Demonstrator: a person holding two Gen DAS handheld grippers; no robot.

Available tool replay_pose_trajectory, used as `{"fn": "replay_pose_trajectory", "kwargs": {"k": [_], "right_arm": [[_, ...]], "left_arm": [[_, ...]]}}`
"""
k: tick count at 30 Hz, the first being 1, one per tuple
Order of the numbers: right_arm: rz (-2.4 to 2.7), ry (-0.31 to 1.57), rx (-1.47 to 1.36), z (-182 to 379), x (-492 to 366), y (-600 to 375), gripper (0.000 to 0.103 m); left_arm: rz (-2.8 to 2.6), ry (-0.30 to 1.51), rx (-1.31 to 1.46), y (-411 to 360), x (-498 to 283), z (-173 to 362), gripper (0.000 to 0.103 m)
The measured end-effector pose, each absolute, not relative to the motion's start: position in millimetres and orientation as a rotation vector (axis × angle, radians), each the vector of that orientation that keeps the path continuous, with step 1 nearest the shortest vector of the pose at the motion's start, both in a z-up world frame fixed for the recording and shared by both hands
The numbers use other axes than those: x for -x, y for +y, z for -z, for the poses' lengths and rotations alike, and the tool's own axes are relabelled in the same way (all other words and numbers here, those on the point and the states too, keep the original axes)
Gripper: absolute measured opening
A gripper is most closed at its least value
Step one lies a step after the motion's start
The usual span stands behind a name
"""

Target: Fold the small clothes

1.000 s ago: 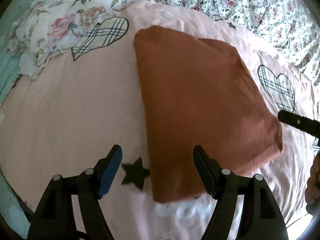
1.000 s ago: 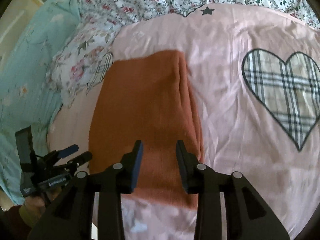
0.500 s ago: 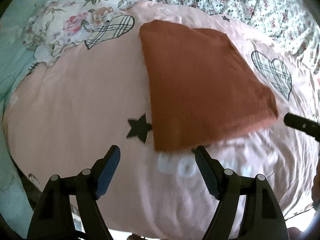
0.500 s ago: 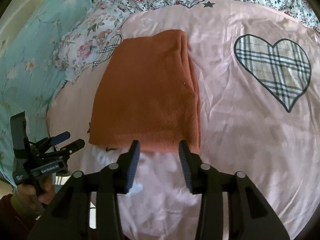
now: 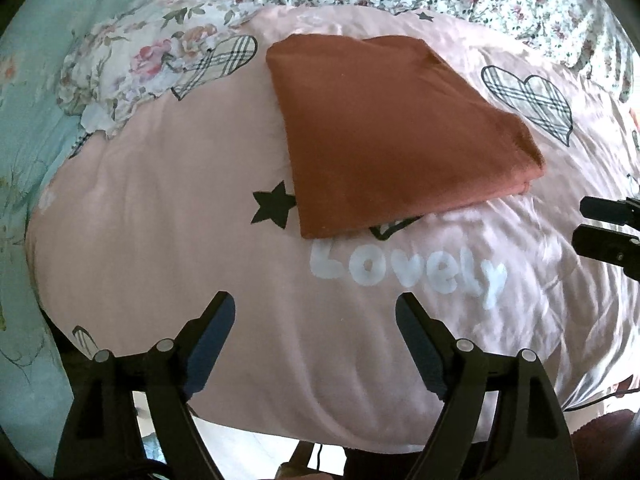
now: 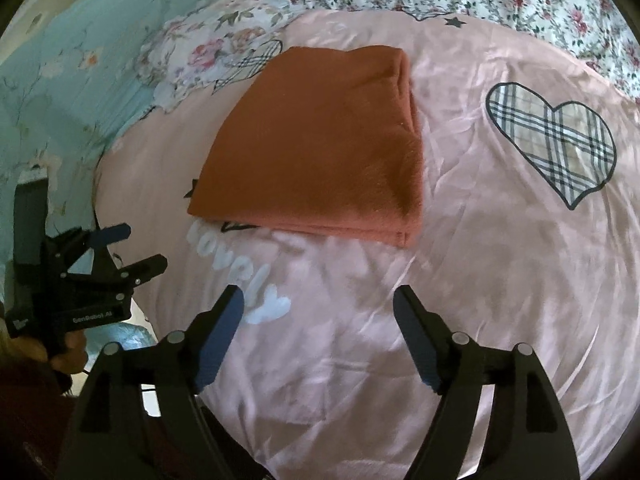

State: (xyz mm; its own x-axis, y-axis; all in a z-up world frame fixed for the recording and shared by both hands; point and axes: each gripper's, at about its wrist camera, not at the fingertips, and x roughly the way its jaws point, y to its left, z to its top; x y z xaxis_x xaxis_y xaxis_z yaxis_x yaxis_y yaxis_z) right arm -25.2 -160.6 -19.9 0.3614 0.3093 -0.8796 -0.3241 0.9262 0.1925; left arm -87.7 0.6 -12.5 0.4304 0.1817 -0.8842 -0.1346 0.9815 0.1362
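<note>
At the bottom of its own view the left gripper (image 5: 314, 324) is hanging with jaws wide apart, having just been opening, nothing between them; the right gripper (image 6: 318, 316) is doing the same in its view. Both are hovering over a pink duvet (image 5: 160, 240) printed "Lovely" (image 5: 408, 270). Farther up, at frame centre, the folded rust-orange garment (image 5: 392, 136) is lying flat, apart from both grippers.

Both wrist views tilt steeply down, near; share folded garment (image 5: 396, 132) on quilt (image 6: 500, 260).
</note>
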Motion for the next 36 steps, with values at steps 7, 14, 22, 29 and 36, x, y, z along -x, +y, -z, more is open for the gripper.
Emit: {"fn": "replay_pose_trajectory", "kwargs": {"k": [7,14,22,29,36], "right_arm": [[-0.410,1.094,0.029,14,11,-156,0.084],[-0.401,1.105,0.032,17,-11,-149,0.086],[-0.381,1.117,0.018,23,-33,-148,0.087],[-0.378,1.125,0.017,28,-44,-145,0.087],[-0.374,1.126,0.012,31,-50,-144,0.088]], "left_arm": [[-0.196,1.067,-0.066,2,67,-1,0.084],[-0.193,1.039,-0.105,-1,40,-10,0.085],[-0.206,1.028,-0.099,-2,19,-7,0.086],[-0.204,1.051,-0.081,-3,10,5,0.086],[-0.221,1.064,-0.024,7,2,9,0.087]]}}
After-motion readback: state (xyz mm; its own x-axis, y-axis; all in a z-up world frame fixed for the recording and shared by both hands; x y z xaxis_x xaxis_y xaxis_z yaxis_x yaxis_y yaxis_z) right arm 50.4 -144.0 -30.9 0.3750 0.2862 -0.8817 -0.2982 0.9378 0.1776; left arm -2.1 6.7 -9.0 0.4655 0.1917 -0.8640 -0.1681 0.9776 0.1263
